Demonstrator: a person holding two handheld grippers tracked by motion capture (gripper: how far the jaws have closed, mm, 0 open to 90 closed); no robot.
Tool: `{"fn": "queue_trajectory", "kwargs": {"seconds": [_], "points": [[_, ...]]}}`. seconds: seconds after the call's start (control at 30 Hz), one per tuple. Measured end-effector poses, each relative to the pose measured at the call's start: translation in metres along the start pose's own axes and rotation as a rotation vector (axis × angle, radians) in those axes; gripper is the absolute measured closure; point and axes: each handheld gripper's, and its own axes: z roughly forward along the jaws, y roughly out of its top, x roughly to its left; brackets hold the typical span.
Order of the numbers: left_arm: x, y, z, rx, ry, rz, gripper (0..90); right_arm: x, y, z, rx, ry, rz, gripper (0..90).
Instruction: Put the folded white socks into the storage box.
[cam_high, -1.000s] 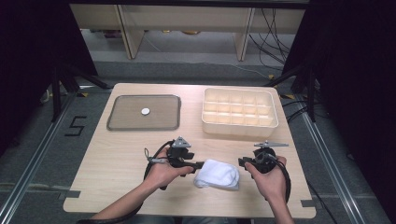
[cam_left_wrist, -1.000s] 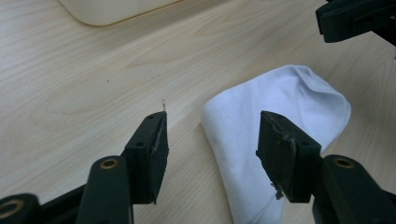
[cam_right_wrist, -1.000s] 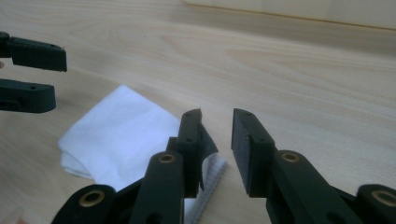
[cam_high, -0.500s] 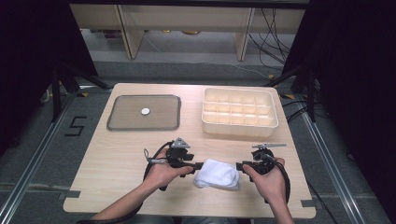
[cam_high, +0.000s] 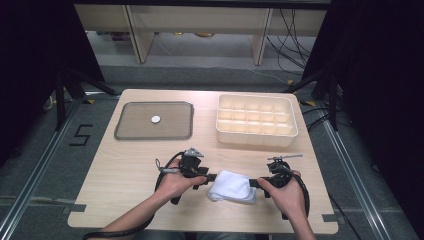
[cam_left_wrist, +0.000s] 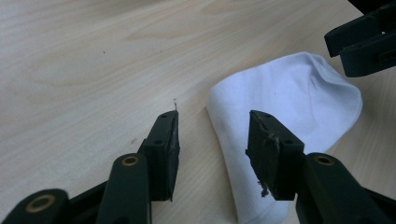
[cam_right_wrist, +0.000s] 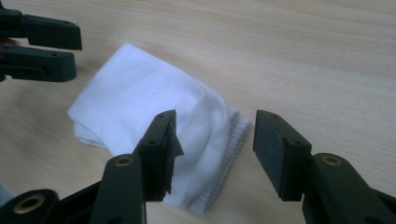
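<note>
Flanking the folded white sock (cam_high: 231, 186) | your left gripper (cam_left_wrist: 212, 135) just closing, right gripper (cam_right_wrist: 214, 142) just opening (both unclamped) | sock's length runs between them, equally near

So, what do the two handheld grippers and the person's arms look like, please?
Both the left gripper and the right gripper are black, each with two flat, blocky jaws showing brass-coloured pivot pins. The left one carries a grey three-cornered plate on top; a thin grey bar sits above the right one. A black cable trails from each. The forearms are bare, with no sleeves or gloves.
</note>
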Motion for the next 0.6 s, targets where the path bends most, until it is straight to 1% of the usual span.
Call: {"fn": "queue_trajectory", "kwargs": {"seconds": [0.03,0.07,0.13,0.17,0.2,0.23,0.27,0.3,0.33,0.37,0.4,0.43,0.47,0.5,0.53,0.57,0.6], "points": [[0.000,-0.002,0.001,0.009,-0.013,-0.011,54.2,0.003,0.000,-0.001,-0.005,-0.004,0.007,48.9],[0.000,-0.002,0.001,0.009,-0.013,-0.011,54.3,0.003,0.000,-0.001,-0.005,-0.004,0.007,48.9],[-0.001,-0.004,0.003,0.021,-0.027,-0.027,54.9,0.006,0.000,0.001,0.005,0.010,0.005,48.3],[-0.002,-0.004,0.004,0.018,-0.025,-0.036,55.2,0.010,0.000,0.001,0.011,0.012,0.043,48.3],[-0.002,-0.004,0.005,0.026,-0.028,-0.036,55.4,0.008,0.000,0.003,0.017,0.009,-0.004,48.3],[-0.002,-0.004,0.005,0.026,-0.028,-0.036,55.6,0.008,0.000,0.003,0.017,0.009,-0.004,48.3],[-0.003,-0.004,0.006,0.033,-0.042,-0.044,55.6,0.008,0.001,0.006,0.025,0.004,-0.013,48.4],[-0.004,-0.004,0.007,0.053,-0.042,-0.044,57.0,0.010,0.001,0.011,0.053,0.003,0.006,51.2],[-0.004,-0.004,0.007,0.053,-0.042,-0.044,57.7,0.010,0.001,0.011,0.053,0.003,0.006,51.2],[-0.004,-0.003,0.008,0.063,-0.055,-0.046,57.7,0.010,0.001,0.013,0.055,-0.007,-0.005,53.4],[-0.004,-0.003,0.010,0.065,-0.059,-0.043,58.7,0.009,0.001,0.015,0.072,-0.016,-0.015,55.7],[-0.004,-0.003,0.011,0.064,-0.065,-0.040,59.4,0.009,0.000,0.017,0.076,-0.017,-0.016,57.8],[-0.005,-0.003,0.013,0.080,-0.054,-0.039,60.5,0.008,0.000,0.019,0.086,-0.015,-0.029,60.3],[-0.005,-0.003,0.013,0.080,-0.054,-0.039,61.0,0.008,0.000,0.019,0.086,-0.015,-0.029,60.3],[-0.006,-0.003,0.015,0.088,-0.048,-0.041,62.0,0.009,-0.001,0.022,0.090,-0.018,-0.007,61.5],[-0.007,-0.004,0.017,0.093,-0.056,-0.037,62.0,0.009,-0.001,0.022,0.090,-0.018,-0.007,61.5],[-0.008,-0.005,0.018,0.103,-0.059,-0.039,63.2,0.006,-0.002,0.023,0.087,-0.017,-0.018,61.9]]}}
